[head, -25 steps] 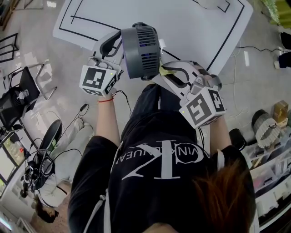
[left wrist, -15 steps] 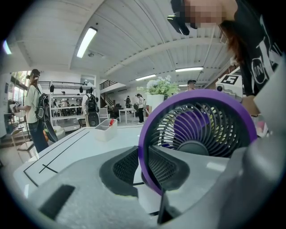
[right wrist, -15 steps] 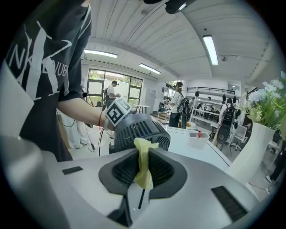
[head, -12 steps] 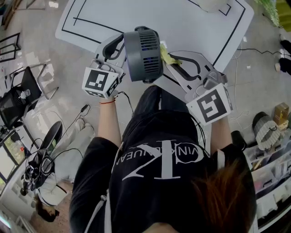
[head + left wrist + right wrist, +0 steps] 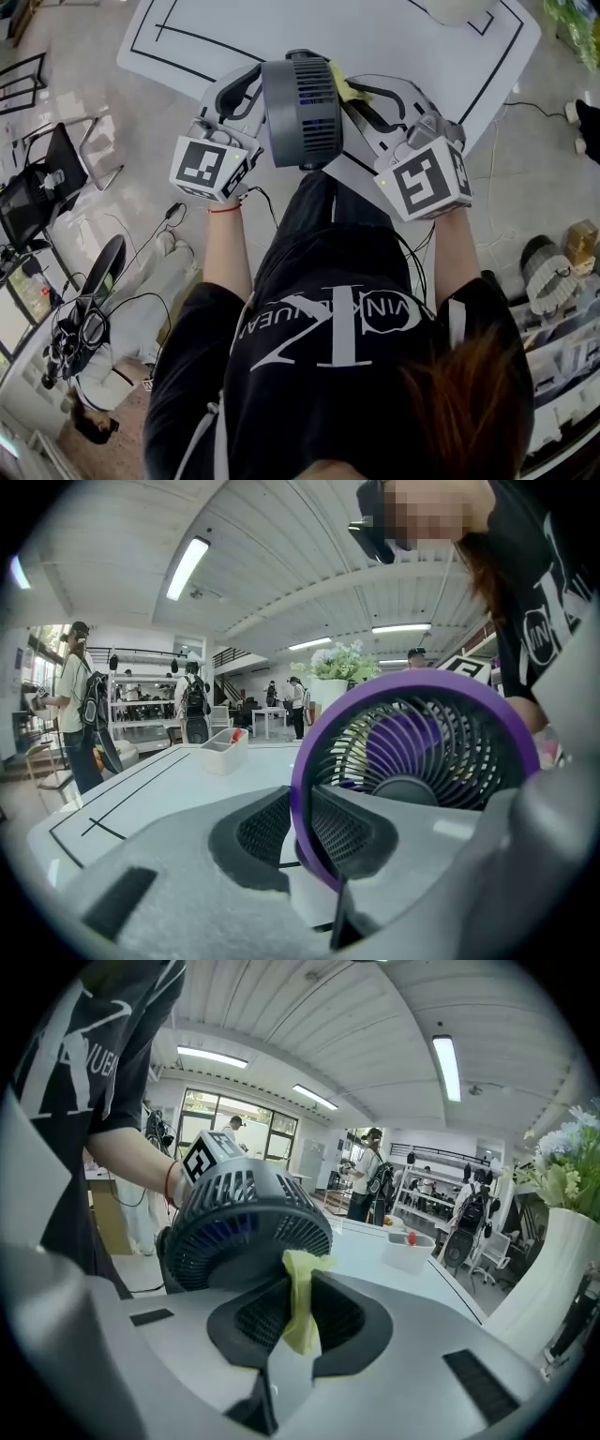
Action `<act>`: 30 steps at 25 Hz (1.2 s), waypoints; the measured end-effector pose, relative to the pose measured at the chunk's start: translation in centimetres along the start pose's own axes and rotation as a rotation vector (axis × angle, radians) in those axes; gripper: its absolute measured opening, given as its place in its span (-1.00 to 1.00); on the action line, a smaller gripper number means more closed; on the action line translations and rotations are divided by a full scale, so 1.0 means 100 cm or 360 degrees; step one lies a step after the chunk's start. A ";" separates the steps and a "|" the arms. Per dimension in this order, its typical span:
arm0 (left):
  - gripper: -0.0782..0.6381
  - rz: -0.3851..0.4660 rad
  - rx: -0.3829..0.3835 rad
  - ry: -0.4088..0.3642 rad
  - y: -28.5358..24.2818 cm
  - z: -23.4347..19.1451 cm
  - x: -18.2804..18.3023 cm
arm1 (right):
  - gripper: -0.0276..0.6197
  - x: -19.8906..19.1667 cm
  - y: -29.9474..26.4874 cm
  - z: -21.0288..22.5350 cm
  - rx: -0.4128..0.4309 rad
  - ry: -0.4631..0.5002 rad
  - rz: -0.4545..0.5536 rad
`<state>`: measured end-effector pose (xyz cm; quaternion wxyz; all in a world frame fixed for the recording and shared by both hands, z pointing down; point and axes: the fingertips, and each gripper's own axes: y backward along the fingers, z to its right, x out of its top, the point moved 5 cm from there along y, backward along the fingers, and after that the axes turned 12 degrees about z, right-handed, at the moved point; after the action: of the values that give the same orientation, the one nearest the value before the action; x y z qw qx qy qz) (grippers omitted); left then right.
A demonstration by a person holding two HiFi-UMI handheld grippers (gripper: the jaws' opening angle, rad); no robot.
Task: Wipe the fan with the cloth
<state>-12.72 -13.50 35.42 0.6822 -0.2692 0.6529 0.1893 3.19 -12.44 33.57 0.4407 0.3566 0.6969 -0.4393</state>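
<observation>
A small round fan (image 5: 300, 108) with a dark grey grille and purple rim (image 5: 412, 771) is held up above the table edge. My left gripper (image 5: 246, 86) is shut on the fan's rim (image 5: 302, 832), its pads on either side of it. My right gripper (image 5: 354, 94) is shut on a yellow cloth (image 5: 342, 89), which sticks out between its pads (image 5: 302, 1302). The cloth's tip touches the lower rear grille of the fan (image 5: 244, 1227).
A white table (image 5: 394, 47) with black lines lies under the fan; a small white tray (image 5: 223, 750) stands far back on it. A white vase of flowers (image 5: 553, 1279) rises at the right. Chairs and cables (image 5: 84, 291) lie on the floor at left; people stand in the background.
My right gripper with the cloth has swung up and forward along the fan's right side. The fan and left gripper stayed about where they were.
</observation>
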 end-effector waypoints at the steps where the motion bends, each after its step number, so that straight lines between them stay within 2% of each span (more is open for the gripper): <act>1: -0.56 0.0001 0.0001 0.0003 0.000 0.000 0.000 | -0.75 -0.001 -0.001 -0.002 0.0012 0.0015 -0.0016; 14: -0.56 0.0022 0.0010 0.0043 0.004 -0.002 -0.001 | -0.75 -0.013 0.008 -0.051 0.0115 0.0029 -0.0157; 24: -0.56 0.0025 0.0031 0.0140 0.001 -0.004 -0.004 | -0.75 -0.007 0.019 -0.073 0.0061 -0.0034 -0.0277; 30: -0.56 -0.0010 0.0035 0.0188 0.000 -0.004 -0.007 | -0.75 0.001 0.029 -0.085 0.0046 -0.0041 -0.0281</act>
<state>-13.06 -13.65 36.13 0.6459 -0.2745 0.6933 0.1637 3.13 -3.55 34.50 0.4040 0.2943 0.7134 -0.4911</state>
